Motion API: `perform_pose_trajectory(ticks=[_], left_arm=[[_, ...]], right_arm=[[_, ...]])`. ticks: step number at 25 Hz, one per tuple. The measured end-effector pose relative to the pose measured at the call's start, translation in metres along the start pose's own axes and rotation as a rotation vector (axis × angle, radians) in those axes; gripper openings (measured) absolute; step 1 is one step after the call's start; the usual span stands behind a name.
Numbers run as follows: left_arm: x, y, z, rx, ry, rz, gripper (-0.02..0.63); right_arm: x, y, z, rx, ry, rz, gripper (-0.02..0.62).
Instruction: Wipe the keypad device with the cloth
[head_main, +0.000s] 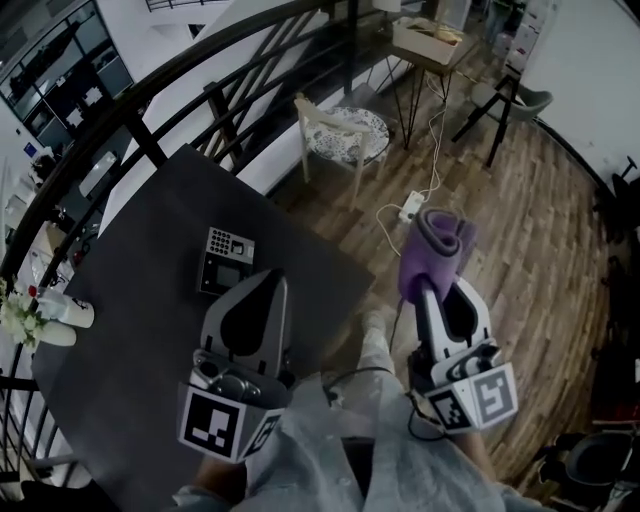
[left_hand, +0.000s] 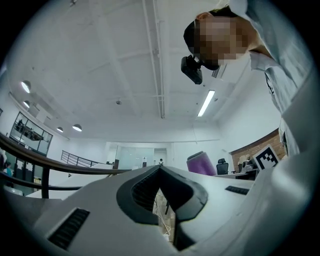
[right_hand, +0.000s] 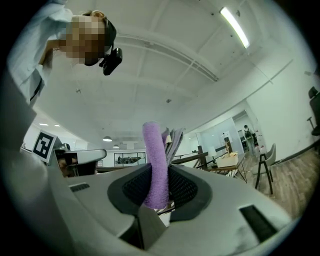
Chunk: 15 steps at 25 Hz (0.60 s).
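My right gripper (head_main: 432, 292) pinches the cloth (head_main: 438, 245), whose long axis points out past the fingertips. Left gripper (head_main: 262, 285) is closed and empty, with the keypad device (head_main: 225, 260) just beyond it.

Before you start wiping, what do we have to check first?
1. Cloth gripped: ok. The purple cloth is clamped in the right gripper.
2. Left gripper free: ok. Its jaws are together with nothing between them.
3. Keypad device uncovered: ok. It lies flat on the dark table with nothing on top.
4. Cloth over the keypad: not ok. It is held off to the right, over the wooden floor, apart from the device.
5. Where the dirt is: cannot tell.
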<state>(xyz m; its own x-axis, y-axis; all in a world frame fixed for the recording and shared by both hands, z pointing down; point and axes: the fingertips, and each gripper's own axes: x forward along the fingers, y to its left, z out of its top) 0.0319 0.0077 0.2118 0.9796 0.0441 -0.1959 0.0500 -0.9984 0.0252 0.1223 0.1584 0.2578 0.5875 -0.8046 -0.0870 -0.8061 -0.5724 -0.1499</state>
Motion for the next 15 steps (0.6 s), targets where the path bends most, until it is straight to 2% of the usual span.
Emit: perform_pose_trajectory(ticks=[7, 15], left_arm=[[0.012, 0.024, -0.001, 0.022, -0.001, 0.058, 0.012], [0.024, 0.054, -0.011, 0.042, 0.037, 0.191, 0.012]], right_arm=[[0.039, 0.000, -0.011, -0.015, 0.030, 0.068, 0.095], [0.106, 0.006, -0.024, -0.029, 0.092, 0.248, 0.095]])
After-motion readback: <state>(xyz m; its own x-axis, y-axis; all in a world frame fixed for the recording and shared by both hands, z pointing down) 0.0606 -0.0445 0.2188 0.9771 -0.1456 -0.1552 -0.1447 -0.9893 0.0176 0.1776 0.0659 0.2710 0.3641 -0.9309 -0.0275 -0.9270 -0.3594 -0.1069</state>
